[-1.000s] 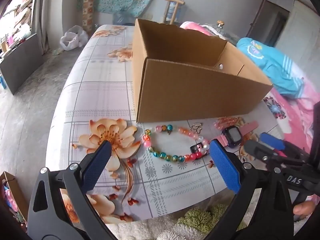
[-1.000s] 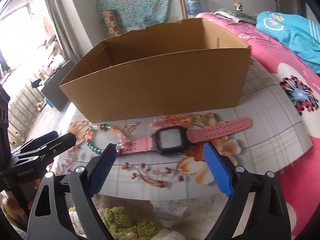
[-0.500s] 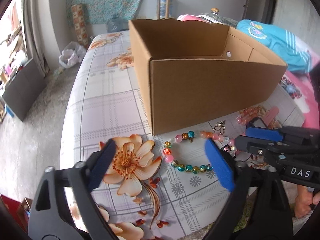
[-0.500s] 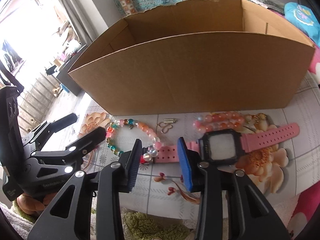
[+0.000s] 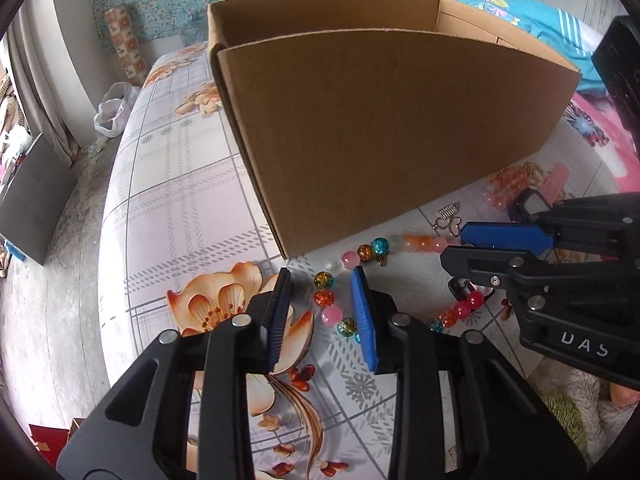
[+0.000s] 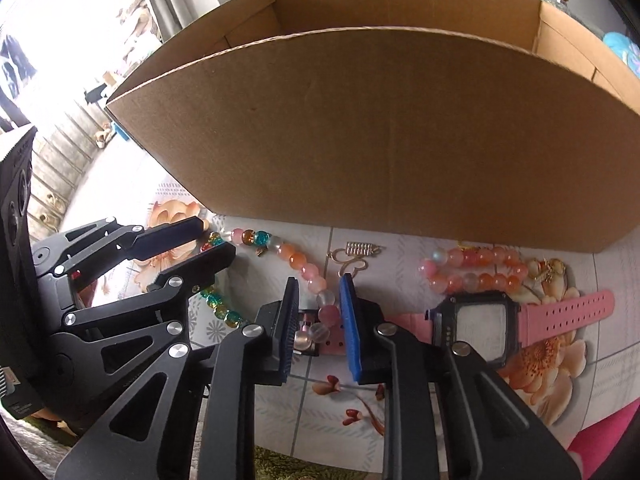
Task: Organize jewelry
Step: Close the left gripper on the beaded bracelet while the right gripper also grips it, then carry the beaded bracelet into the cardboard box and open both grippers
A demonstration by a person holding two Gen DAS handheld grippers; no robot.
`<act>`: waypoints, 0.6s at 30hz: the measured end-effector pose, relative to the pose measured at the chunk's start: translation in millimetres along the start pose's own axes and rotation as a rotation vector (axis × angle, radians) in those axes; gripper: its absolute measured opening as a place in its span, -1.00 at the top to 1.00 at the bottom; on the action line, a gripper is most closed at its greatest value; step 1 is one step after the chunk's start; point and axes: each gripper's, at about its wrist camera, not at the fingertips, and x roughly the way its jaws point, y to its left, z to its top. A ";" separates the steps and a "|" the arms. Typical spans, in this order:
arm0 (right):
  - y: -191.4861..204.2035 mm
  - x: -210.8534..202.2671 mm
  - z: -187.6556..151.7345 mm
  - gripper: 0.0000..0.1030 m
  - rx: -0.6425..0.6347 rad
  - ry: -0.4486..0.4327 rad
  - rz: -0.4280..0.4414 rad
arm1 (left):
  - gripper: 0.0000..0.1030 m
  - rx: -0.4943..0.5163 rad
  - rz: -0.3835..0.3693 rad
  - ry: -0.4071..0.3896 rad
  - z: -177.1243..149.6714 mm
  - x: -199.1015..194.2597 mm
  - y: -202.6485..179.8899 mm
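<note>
A multicoloured bead bracelet (image 5: 325,298) (image 6: 301,261) lies on the flowered cloth in front of a large cardboard box (image 5: 384,120) (image 6: 380,128). My left gripper (image 5: 322,308) has its jaws narrowed around the bracelet's left side, a small gap still on each side. My right gripper (image 6: 319,312) has its jaws narrowed around the bracelet's right side, over the strap end of a pink watch (image 6: 476,322). A peach bead bracelet (image 6: 474,268) and a small metal charm (image 6: 354,256) lie near the box.
The box stands close behind the jewellery and fills the middle of both views. The flowered cloth (image 5: 168,200) runs off to the left. Pink and blue bedding (image 5: 592,120) lies to the right. A green fuzzy mat (image 6: 280,462) is at the near edge.
Both grippers moved forward and down to the beaded bracelet. Both jaws narrowed from wide open to a small gap around its beads, the right first, then the left.
</note>
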 end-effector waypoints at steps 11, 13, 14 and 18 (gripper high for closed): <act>8.6 -12.7 -4.6 0.81 -0.014 -0.048 0.045 | 0.83 0.057 0.025 -0.104 11.5 -20.4 -20.5; 9.9 -22.1 -8.3 0.81 -0.012 -0.069 0.076 | 0.83 0.040 0.002 -0.116 6.2 -32.8 -18.0; 10.1 -25.9 -9.7 0.81 -0.009 -0.077 0.090 | 0.83 0.029 -0.016 -0.120 6.4 -37.7 -16.6; 11.0 -50.4 -16.5 0.81 -0.002 -0.131 0.153 | 0.83 0.007 -0.076 -0.163 6.1 -71.8 -10.4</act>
